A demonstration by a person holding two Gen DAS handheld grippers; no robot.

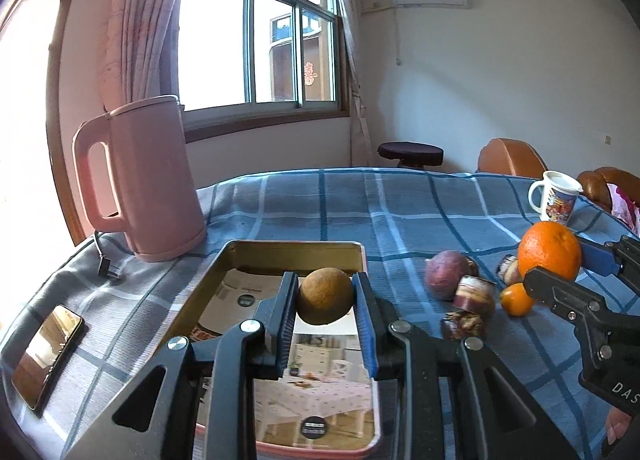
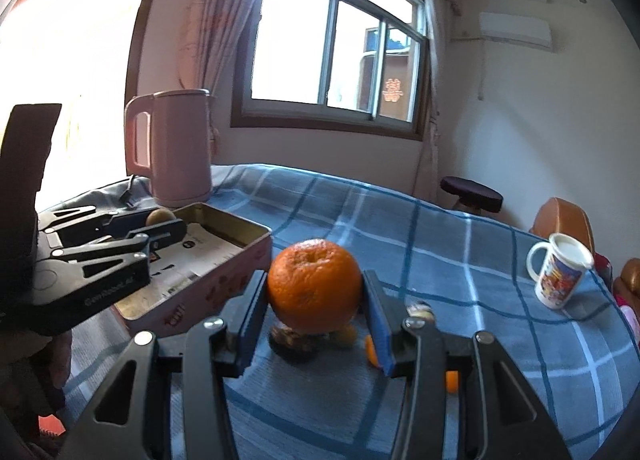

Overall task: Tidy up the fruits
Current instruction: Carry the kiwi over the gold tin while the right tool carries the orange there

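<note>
So far, no fruit is seen lying in the tin, which sits left of centre on the table and holds only printed paper. A brown fruit is clamped in the left gripper and held above the tin's far end, not yet set down. To the right, an orange is gripped by the right gripper and carried clear of the cloth, just right of the tin. Left on the table are a purple fruit, several small wrapped pieces and a small orange fruit, clustered near one another. By this showing, the job is judged barely begun. The table is covered by a blue checked cloth. From left to right are seen a phone, a pink kettle with its plug, the tin, the fruit and a printed mug. Behind stand a curtained window, a dark stool and brown chairs.
</note>
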